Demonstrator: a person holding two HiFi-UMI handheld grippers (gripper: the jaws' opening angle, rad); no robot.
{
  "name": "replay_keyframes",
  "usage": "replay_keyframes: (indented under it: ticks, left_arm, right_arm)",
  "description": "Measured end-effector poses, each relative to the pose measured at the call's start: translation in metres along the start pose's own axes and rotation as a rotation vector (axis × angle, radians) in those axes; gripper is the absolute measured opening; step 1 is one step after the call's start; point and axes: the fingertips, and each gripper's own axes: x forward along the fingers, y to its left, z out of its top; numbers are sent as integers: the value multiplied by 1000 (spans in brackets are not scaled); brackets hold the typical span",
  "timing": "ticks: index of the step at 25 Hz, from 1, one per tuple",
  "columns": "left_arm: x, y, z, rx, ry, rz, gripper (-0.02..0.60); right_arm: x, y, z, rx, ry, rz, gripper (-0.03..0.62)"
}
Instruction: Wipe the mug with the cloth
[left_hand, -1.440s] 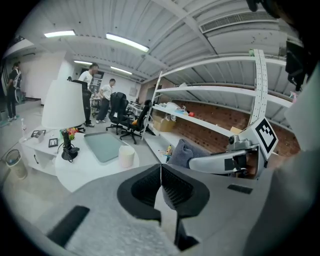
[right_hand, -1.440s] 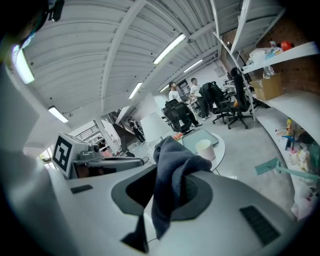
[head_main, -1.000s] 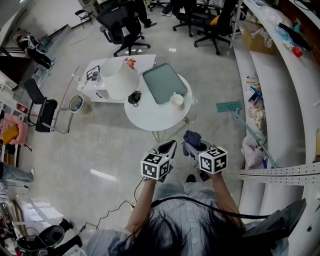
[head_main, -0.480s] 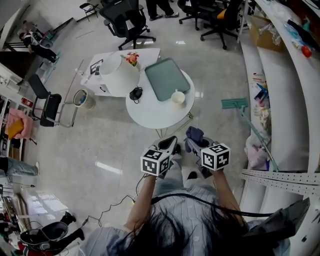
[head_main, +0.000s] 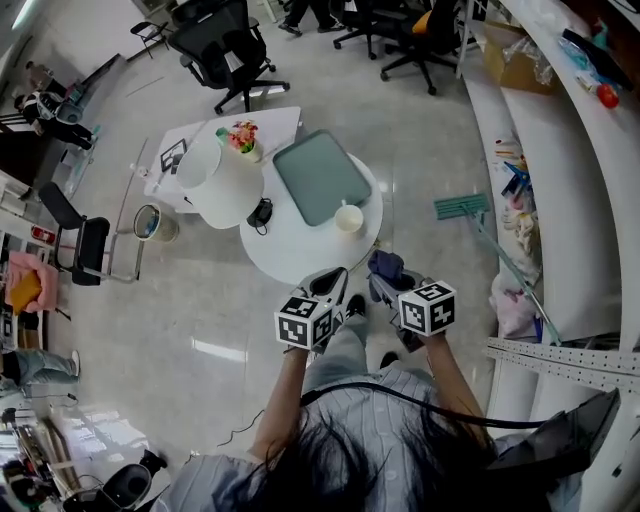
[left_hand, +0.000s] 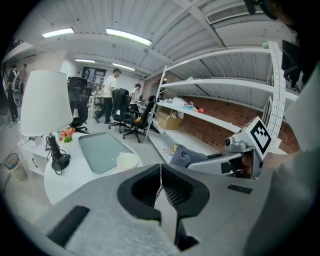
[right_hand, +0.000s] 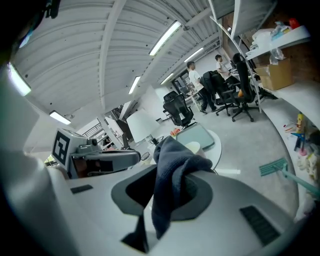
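On the round white table (head_main: 300, 250) I see the cream mug (head_main: 348, 217) beside a teal tray (head_main: 322, 177); my right hand-held gripper (right_hand: 166, 200) clamps the dark-blue cloth (right_hand: 175, 160); my left hand-held gripper (left_hand: 160, 181) is closed and empty; office chairs (head_main: 225, 50) stand beyond.

Close up, the right tongs (right_hand: 167, 194) clamp a dark blue-grey cloth (right_hand: 175, 167), which bunches above the jaws and hangs down below them. To the left, the left tongs (right_hand: 131, 156) reach in alongside, carrying a cube with square markers. Beyond the cloth is a round white tabletop (right_hand: 216, 148). A pale mug (right_hand: 193, 147) stands near its front edge, before a grey-green tray (right_hand: 198, 134). A white lamp (right_hand: 142, 125) stands at the left edge. A broom (right_hand: 274, 167) lies on the floor to the right.
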Motion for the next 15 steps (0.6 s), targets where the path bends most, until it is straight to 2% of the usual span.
replay_keyframes:
  ticks: [3, 11, 15]
  left_arm:
    - [13, 21, 8, 21, 24, -9, 18]
    - [41, 69, 10, -2, 101, -57, 20]
    - [59, 83, 6, -53, 135, -111, 20]
  right_arm:
    - [16, -11, 12, 10, 6, -25, 80]
    - [51, -38, 36, 28, 26, -101, 80]
    - [60, -58, 48, 32, 34, -160, 80]
